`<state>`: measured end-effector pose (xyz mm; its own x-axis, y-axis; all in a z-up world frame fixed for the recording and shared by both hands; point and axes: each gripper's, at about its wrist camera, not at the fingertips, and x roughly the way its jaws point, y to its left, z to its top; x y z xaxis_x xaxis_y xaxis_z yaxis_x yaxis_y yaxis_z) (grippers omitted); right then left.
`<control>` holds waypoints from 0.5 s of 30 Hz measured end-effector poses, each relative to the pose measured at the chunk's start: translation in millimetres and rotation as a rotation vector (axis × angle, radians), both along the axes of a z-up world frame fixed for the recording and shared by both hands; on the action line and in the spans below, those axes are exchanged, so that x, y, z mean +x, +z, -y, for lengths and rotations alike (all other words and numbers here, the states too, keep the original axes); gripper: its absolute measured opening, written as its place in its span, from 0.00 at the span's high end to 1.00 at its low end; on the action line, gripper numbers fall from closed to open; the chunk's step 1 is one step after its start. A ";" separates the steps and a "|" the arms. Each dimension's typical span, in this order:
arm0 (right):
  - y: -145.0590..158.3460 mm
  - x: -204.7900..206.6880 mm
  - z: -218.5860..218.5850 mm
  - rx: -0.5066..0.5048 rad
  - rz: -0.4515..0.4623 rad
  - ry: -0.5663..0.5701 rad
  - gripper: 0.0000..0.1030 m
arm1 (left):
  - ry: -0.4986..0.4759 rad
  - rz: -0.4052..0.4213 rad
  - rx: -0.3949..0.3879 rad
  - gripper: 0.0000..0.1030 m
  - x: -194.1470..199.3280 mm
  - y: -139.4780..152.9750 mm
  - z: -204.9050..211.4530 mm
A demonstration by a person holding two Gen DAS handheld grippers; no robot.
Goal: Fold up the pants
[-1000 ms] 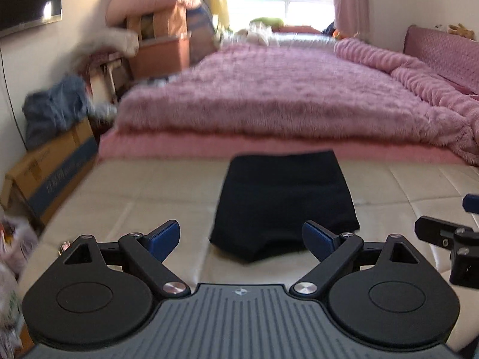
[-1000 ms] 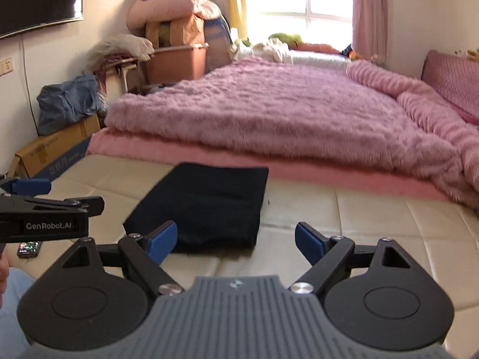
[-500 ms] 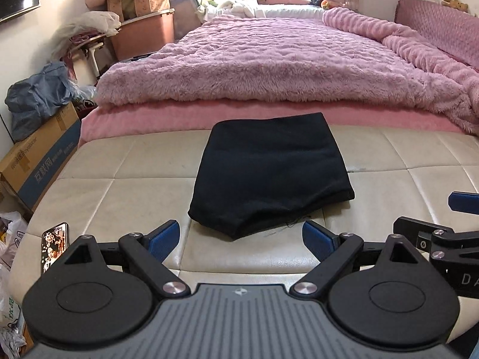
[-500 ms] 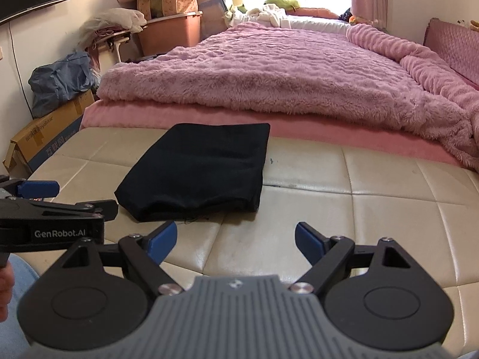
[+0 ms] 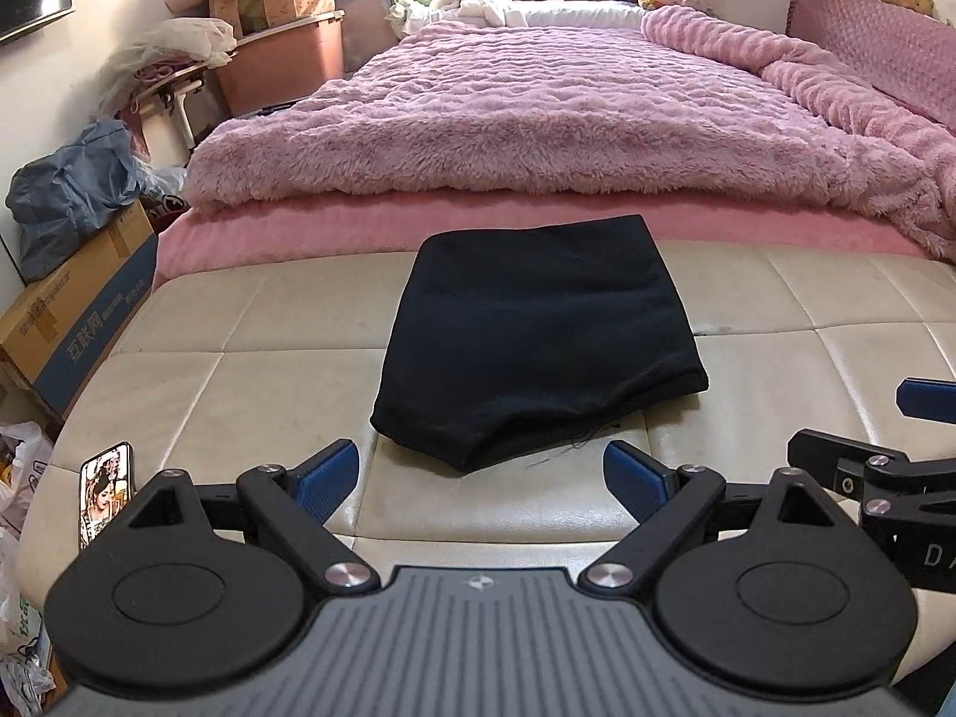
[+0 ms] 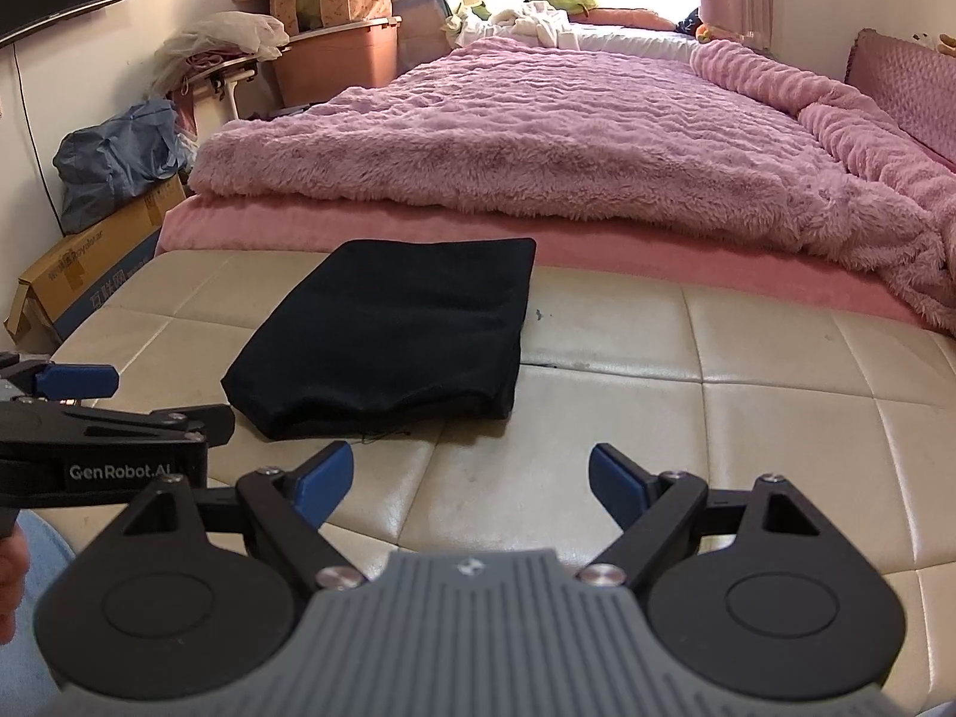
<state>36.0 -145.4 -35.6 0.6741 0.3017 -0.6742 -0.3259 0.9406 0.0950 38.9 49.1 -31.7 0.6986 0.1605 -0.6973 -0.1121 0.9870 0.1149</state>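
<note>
The black pants (image 5: 538, 346) lie folded into a compact rectangle on the cream leather bench (image 5: 239, 370), up against the bed's foot. My left gripper (image 5: 481, 481) hovers open just short of their near edge, nothing between its blue pads. In the right wrist view the same pants (image 6: 394, 334) sit ahead and to the left. My right gripper (image 6: 469, 481) is open too, over bare cushion to the right of the pants. Each gripper shows at the edge of the other's view: the right one (image 5: 884, 448) and the left one (image 6: 89, 412).
A phone (image 5: 104, 493) lies on the bench's left edge. Beyond the bench is a bed with a fluffy pink blanket (image 5: 538, 119). Cardboard boxes (image 5: 71, 322), a blue bag (image 6: 119, 155) and a brown bin (image 6: 340, 60) crowd the left wall. A hand (image 6: 12, 567) shows at lower left.
Both cameras have tilted down and drawn closer to the bench, so the folded pants appear larger and nearer. The pants have not moved. Both grippers stayed open.
</note>
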 end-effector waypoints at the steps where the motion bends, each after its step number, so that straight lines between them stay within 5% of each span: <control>1: 0.1 -0.3 0.0 -0.001 -0.001 0.001 0.20 | -0.002 -0.001 0.000 0.00 0.1 0.0 0.1; 15: 3.7 -4.2 -0.7 0.003 0.015 0.002 0.20 | 0.000 0.007 -0.003 0.00 -1.8 1.7 0.5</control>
